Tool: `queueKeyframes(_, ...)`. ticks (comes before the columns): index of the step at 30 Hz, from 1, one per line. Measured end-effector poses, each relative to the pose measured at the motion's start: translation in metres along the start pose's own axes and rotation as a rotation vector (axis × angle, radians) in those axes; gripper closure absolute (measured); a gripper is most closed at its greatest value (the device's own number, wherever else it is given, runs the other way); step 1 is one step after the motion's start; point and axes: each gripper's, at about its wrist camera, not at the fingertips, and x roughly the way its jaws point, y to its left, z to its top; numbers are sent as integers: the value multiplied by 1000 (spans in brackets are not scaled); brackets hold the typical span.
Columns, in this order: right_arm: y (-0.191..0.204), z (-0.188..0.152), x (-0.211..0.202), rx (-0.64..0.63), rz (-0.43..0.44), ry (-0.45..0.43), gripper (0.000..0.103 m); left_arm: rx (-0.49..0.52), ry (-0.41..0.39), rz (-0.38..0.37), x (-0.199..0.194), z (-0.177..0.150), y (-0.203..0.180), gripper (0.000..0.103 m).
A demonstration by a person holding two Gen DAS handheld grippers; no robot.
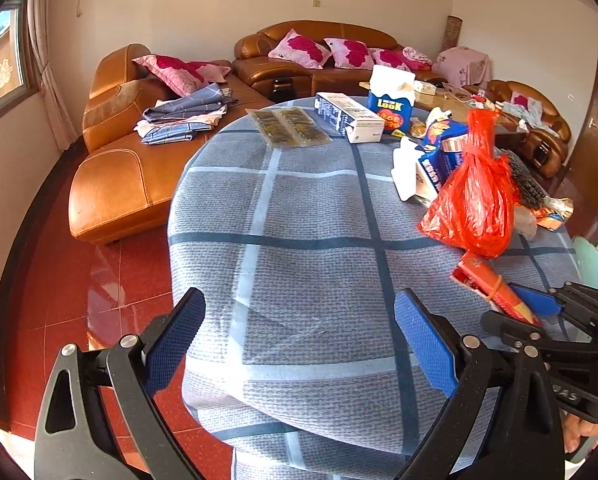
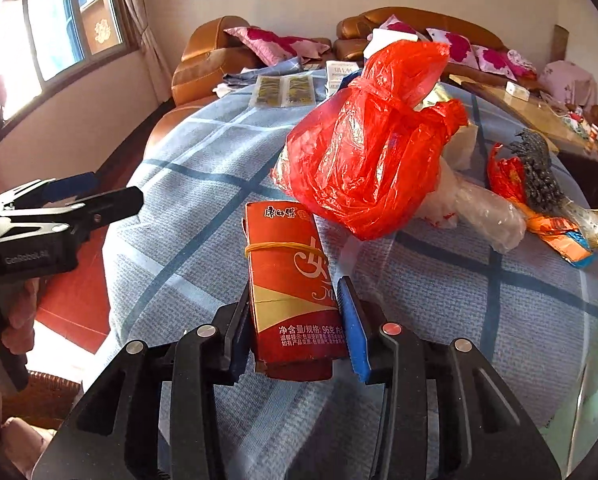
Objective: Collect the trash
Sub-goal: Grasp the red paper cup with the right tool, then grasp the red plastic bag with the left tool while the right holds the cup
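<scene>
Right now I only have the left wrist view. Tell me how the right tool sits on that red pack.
Observer: The right tool has both pads against the sides of the red pack, near its close end.
Operator: Report anything wrapped around it.
Observer: A yellow rubber band circles it crosswise.
Operator: Check behind the red plastic bag.
Observer: A clear plastic bag lies right beside it on the far side.
</scene>
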Motion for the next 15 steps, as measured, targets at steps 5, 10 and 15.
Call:
queueKeyframes(5, -9, -2, -33, 18, 36, -53, 63, 17, 0, -35, 2, 1, -17, 9)
queueKeyframes(10, -12, -15, -55, -14, 48, -49, 63, 43, -5, -47, 2, 4, -34, 9)
queueKeyframes(15, -38, -28, -84, 23, -39, -104, 63, 50, -8, -105, 5, 11, -58, 9)
